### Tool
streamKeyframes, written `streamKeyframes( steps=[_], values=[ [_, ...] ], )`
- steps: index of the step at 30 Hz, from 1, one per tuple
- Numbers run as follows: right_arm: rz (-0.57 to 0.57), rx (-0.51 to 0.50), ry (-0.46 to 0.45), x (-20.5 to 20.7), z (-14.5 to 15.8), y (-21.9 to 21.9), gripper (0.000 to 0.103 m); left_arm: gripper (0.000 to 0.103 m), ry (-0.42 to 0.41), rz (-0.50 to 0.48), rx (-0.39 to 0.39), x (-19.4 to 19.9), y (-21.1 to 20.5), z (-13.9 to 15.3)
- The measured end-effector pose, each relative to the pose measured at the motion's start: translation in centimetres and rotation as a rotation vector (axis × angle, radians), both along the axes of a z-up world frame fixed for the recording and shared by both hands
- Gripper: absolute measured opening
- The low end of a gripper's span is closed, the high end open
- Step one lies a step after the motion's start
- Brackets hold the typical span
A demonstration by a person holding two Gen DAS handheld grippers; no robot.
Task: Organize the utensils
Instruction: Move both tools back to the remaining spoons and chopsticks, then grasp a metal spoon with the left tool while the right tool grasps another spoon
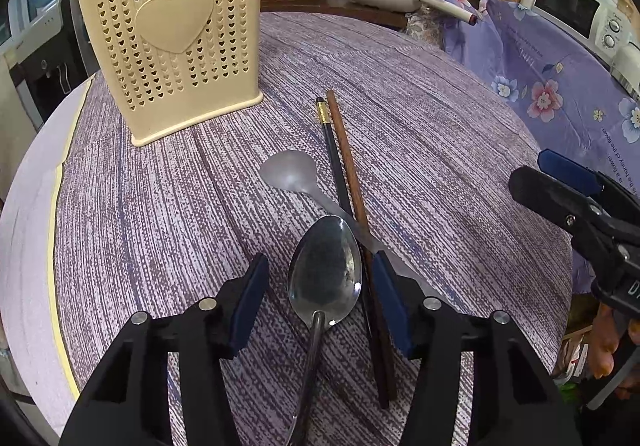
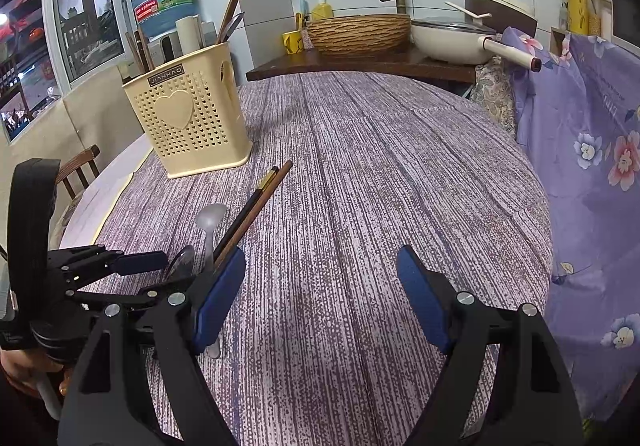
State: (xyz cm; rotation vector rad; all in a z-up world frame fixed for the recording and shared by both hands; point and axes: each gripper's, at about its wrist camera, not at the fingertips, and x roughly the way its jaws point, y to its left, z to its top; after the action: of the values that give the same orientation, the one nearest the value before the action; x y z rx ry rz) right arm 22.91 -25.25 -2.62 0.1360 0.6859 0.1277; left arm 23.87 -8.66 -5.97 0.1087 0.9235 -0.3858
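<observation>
Kitchen table (image 1: 440, 125), purple cloth | cream holder (image 1: 176, 41) labelled "JIANHAO" | left gripper (image 1: 320, 302) half-open around steel spoon (image 1: 325, 270), not gripping | right gripper (image 2: 320, 298) wide, empty | chopsticks (image 1: 344, 165) beside spoon

1. Both views are evenly and moderately bright, with soft indoor light and no harsh contrast.
2. Soft, diffuse shadows lie on the tablecloth (image 2: 360, 185) under the gripper fingers.
3. The metal spoon (image 1: 325, 270) shows a dull mirrored sheen and small highlights.
4. Fisheye distortion bends the table edge and walls, and black vignette fills the corners.
5. Focus is sharp at the centre and slightly softer toward the rims.
</observation>
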Motion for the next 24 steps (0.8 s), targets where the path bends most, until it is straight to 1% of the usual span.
streamKeyframes(
  steps=[2, 7, 9, 11, 14, 17, 20, 21, 23, 24],
  values=[
    [0.004, 0.008, 0.004, 0.2, 0.0, 0.0, 0.078, 0.045, 0.002, -0.002, -0.005, 0.0, 0.1, 0.0],
    [0.010, 0.020, 0.018, 0.7, -0.1, 0.4, 0.077, 0.038, 0.007, -0.001, -0.020, 0.3, 0.0, 0.0],
    [0.020, 0.019, 0.027, 1.0, -0.2, 0.7, 0.077, 0.038, 0.010, 0.002, -0.023, 0.4, 0.0, 0.1],
    [0.032, 0.017, 0.035, 1.4, -0.2, 1.1, 0.073, 0.038, 0.010, 0.011, -0.033, 0.4, 0.3, 0.2],
    [0.057, 0.010, 0.043, 2.0, -0.1, 2.0, 0.073, 0.038, 0.002, 0.038, -0.059, 0.3, 1.3, 0.7],
    [0.108, -0.014, 0.051, 3.0, 0.2, 3.7, 0.072, 0.038, -0.014, 0.081, -0.074, 0.5, 2.6, 1.2],
    [0.207, -0.062, 0.056, 4.3, 0.6, 6.3, 0.070, 0.038, -0.019, 0.149, -0.093, 1.1, 4.7, 1.7],
    [0.243, -0.073, 0.065, 4.7, 0.6, 7.1, 0.069, 0.038, -0.015, 0.173, -0.106, 1.4, 5.5, 1.8],
    [0.317, -0.093, 0.093, 5.9, 0.5, 8.8, 0.065, 0.038, -0.001, 0.225, -0.155, 2.2, 7.3, 2.2],
    [0.336, -0.101, 0.105, 6.5, 0.5, 9.3, 0.064, 0.038, 0.004, 0.247, -0.179, 2.5, 8.2, 2.4]
  ],
)
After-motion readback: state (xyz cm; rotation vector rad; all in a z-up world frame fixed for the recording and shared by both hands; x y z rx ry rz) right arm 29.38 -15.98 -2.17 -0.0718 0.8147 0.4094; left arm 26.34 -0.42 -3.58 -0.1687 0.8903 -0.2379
